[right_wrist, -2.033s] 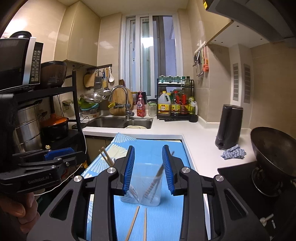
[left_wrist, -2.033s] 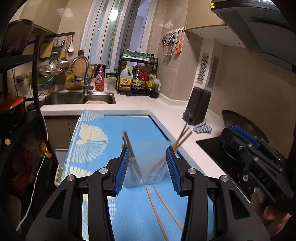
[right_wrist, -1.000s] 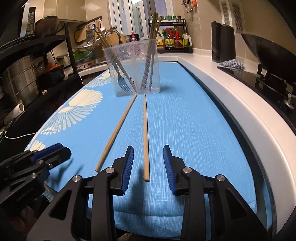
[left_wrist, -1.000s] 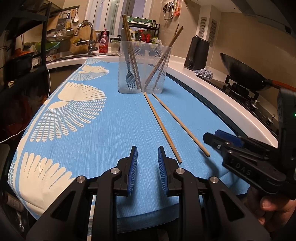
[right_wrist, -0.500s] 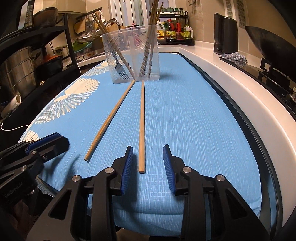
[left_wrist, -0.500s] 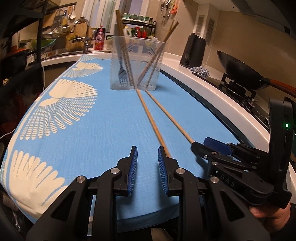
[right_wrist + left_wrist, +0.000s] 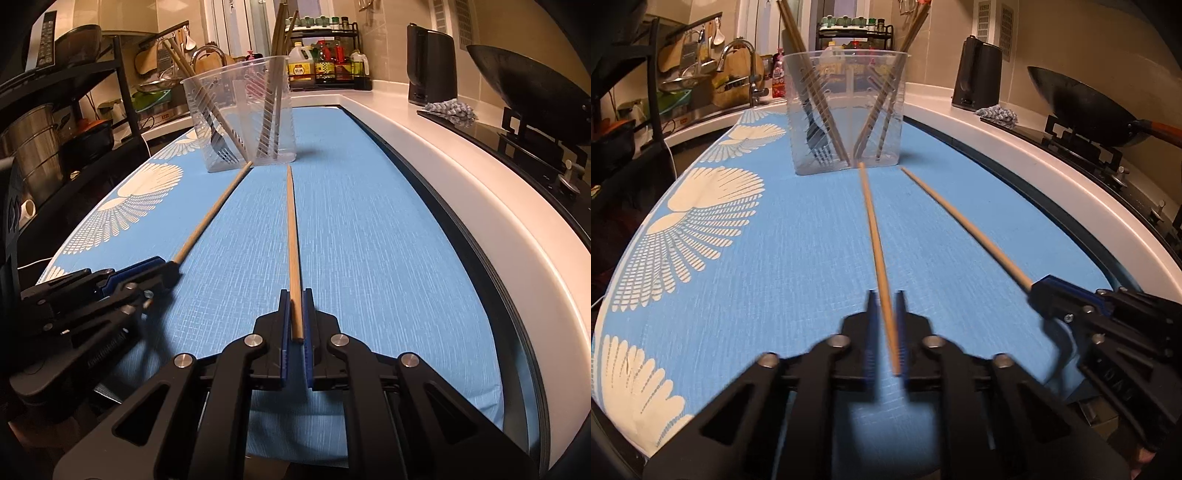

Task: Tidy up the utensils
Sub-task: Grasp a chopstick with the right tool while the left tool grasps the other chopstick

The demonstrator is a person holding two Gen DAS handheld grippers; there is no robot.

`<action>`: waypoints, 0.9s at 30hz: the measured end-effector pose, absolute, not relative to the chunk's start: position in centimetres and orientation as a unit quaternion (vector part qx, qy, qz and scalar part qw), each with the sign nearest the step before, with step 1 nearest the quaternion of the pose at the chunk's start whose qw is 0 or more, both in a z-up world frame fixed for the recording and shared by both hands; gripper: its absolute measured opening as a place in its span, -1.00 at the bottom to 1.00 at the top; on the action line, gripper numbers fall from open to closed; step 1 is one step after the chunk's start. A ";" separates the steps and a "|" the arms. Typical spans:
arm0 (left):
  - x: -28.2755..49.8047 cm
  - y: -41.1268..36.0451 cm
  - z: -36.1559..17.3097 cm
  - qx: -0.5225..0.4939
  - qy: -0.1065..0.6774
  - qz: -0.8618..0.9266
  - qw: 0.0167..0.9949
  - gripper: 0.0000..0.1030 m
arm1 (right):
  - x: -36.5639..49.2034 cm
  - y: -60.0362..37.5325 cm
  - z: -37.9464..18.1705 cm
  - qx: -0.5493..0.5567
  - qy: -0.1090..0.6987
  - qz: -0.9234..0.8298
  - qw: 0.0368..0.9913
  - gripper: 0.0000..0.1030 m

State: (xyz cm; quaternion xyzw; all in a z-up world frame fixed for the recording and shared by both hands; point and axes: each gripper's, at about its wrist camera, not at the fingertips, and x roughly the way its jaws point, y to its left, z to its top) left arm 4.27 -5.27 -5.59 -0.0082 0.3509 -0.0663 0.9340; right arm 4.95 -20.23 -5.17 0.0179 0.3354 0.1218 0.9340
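Two wooden chopsticks lie on the blue mat (image 7: 783, 236), pointing at a clear plastic holder (image 7: 849, 110) (image 7: 240, 114) that has several chopsticks and a fork in it. My left gripper (image 7: 884, 295) is closing its jaws on the near end of the left chopstick (image 7: 873, 229), and the blue pads press on it. My right gripper (image 7: 295, 293) closes in the same way on the near end of the right chopstick (image 7: 291, 229). Each view also catches the other pair: the right gripper (image 7: 1045, 291) with its chopstick (image 7: 964, 225), and the left gripper (image 7: 166, 267) with its chopstick (image 7: 210, 218).
A white counter edge (image 7: 461, 177) runs along the mat's right side. Beyond it are a black kettle (image 7: 430, 62), a rag (image 7: 450, 109) and a wok (image 7: 524, 92) on the stove. A sink and tap (image 7: 738, 74) are far left, a dark shelf rack (image 7: 55, 129) at left.
Both grippers' jaws have closed from slightly apart onto the chopsticks' near ends. The left gripper shifted over to line up with its chopstick.
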 end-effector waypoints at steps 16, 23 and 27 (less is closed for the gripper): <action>1.2 2.2 -5.9 -0.043 0.332 -0.049 0.941 -0.84 | 4.4 -20.8 -5.6 0.039 0.336 0.087 0.937 -0.83; 1.0 1.6 -6.1 -0.036 0.321 -0.035 0.946 -0.79 | 4.1 -20.6 -5.7 0.031 0.335 0.090 0.937 -0.82; 0.9 1.6 -6.1 -0.034 0.318 -0.030 0.947 -0.79 | 4.0 -20.6 -5.8 0.029 0.333 0.091 0.938 -0.82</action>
